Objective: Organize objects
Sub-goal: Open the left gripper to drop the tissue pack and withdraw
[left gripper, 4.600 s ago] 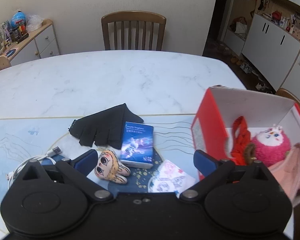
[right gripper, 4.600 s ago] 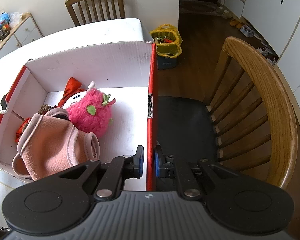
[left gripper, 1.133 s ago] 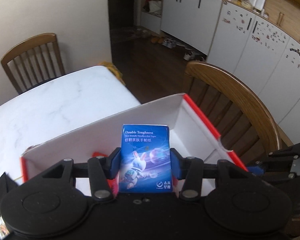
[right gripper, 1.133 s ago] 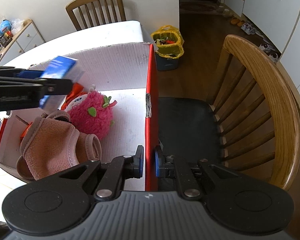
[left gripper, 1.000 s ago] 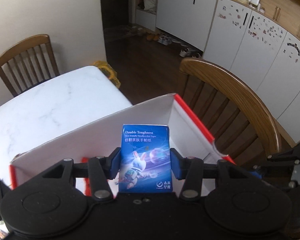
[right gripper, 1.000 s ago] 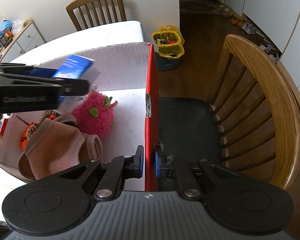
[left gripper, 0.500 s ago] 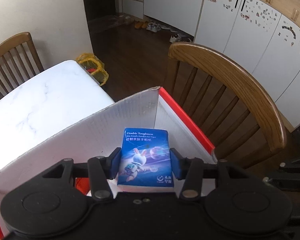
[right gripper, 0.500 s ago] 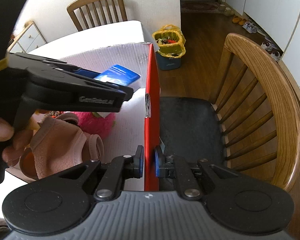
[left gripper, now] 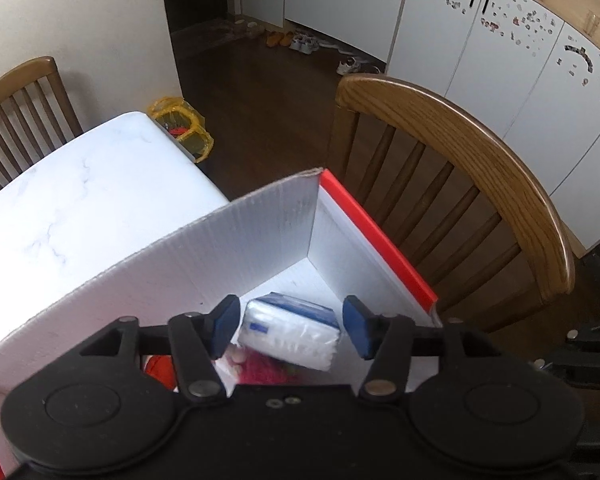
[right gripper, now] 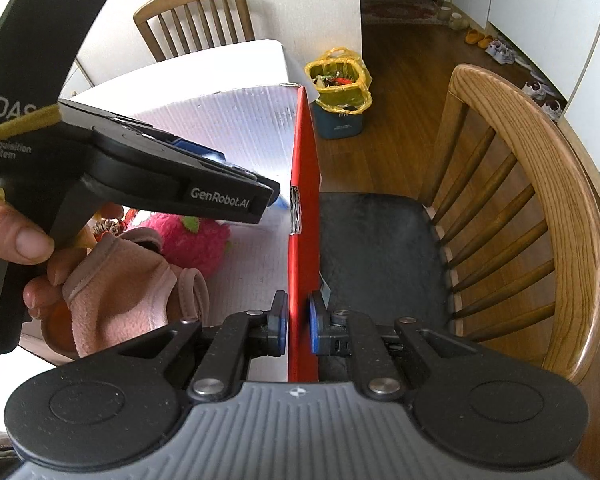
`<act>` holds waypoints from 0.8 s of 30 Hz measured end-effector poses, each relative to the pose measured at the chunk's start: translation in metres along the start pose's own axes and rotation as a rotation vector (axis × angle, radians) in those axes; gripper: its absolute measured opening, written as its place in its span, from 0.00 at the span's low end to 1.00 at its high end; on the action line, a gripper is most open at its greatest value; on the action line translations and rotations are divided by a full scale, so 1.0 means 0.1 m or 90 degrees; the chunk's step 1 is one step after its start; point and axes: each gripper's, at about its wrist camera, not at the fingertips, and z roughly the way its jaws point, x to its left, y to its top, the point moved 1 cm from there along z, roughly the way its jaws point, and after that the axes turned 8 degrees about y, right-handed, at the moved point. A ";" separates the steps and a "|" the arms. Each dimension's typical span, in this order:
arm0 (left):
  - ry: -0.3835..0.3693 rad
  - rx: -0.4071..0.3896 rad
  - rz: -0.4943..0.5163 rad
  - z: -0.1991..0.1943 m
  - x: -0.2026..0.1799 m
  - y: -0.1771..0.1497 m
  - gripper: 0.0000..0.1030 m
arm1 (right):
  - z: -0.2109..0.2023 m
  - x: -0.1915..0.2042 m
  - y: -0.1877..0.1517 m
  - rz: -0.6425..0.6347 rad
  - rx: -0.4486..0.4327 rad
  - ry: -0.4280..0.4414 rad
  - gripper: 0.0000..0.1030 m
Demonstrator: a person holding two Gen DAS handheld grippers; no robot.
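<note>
The red-and-white box [left gripper: 380, 240] stands at the table's corner beside a wooden chair. My left gripper [left gripper: 290, 326] hangs over its far right corner; its jaws are opening and the pads are off the blue tissue pack [left gripper: 290, 330], which lies tilted below them inside the box. A pink plush toy [right gripper: 198, 240] and a pink fleece piece [right gripper: 120, 292] lie in the box [right gripper: 300, 184]. My right gripper [right gripper: 298, 324] is shut on the box's red right wall. In the right wrist view my left gripper's body fills the upper left and hides the pack, held by a hand [right gripper: 16, 236].
A wooden chair [right gripper: 540, 200] with a black seat stands right against the box's red wall. The white marble table [left gripper: 80, 200] stretches to the left, with another chair [left gripper: 16, 96] behind it. A yellow bin [right gripper: 340, 80] sits on the dark floor beyond.
The left gripper carried the tissue pack over the box and lowered it into the far right corner. Its jaws have now spread and the pack has dropped out. The right gripper has kept still.
</note>
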 end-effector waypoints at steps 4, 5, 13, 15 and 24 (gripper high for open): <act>0.003 -0.007 -0.011 -0.02 0.02 0.01 0.59 | 0.00 0.00 0.00 0.000 0.001 0.000 0.10; 0.003 -0.009 -0.014 -0.04 0.01 0.01 0.60 | 0.00 -0.01 0.00 0.002 0.002 0.001 0.10; 0.012 -0.031 -0.033 -0.22 0.08 -0.03 0.69 | -0.01 -0.02 -0.05 -0.002 0.002 -0.005 0.10; 0.014 -0.036 -0.036 -0.26 0.10 -0.04 0.70 | -0.01 -0.02 -0.06 -0.005 0.004 -0.007 0.10; 0.023 -0.058 -0.058 -0.48 0.24 -0.13 0.78 | 0.00 0.02 -0.04 -0.020 0.007 -0.019 0.10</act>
